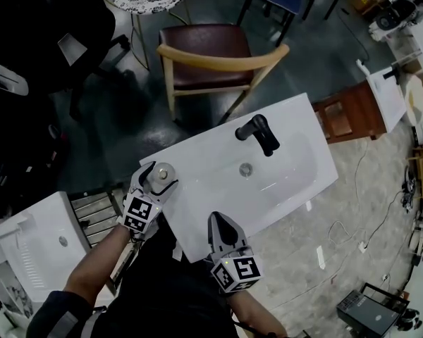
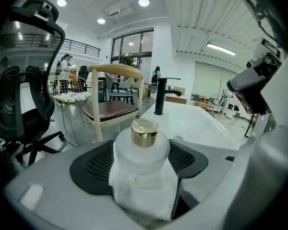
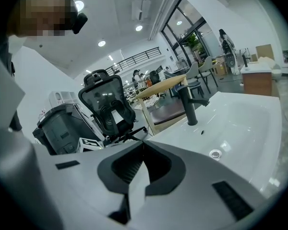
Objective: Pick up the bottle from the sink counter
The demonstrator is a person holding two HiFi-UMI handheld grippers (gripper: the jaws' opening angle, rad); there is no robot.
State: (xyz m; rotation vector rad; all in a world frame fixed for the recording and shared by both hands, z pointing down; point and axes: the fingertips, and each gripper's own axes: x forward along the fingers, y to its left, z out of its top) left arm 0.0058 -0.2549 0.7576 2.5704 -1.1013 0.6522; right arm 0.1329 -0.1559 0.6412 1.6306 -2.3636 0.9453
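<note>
1. Head view: high overhead, facing steeply down on the whole white sink counter (image 1: 197,182).
2. Left gripper view: low and close at the counter's corner, facing along it toward the faucet (image 2: 159,96).
3. Right gripper view: low at the counter edge, facing across the basin.
4. All three views share the faucet and the wooden chair (image 1: 218,58).

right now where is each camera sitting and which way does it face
Head view: on the person's head, looking steeply down on the white sink counter; both forearms, left gripper and right gripper show.
Left gripper view: on the left gripper, facing low along the counter; its open fingers flank the bottle.
Right gripper view: on the right gripper, facing across the counter; its closed fingers show.
Shared: all three see the black faucet.
</note>
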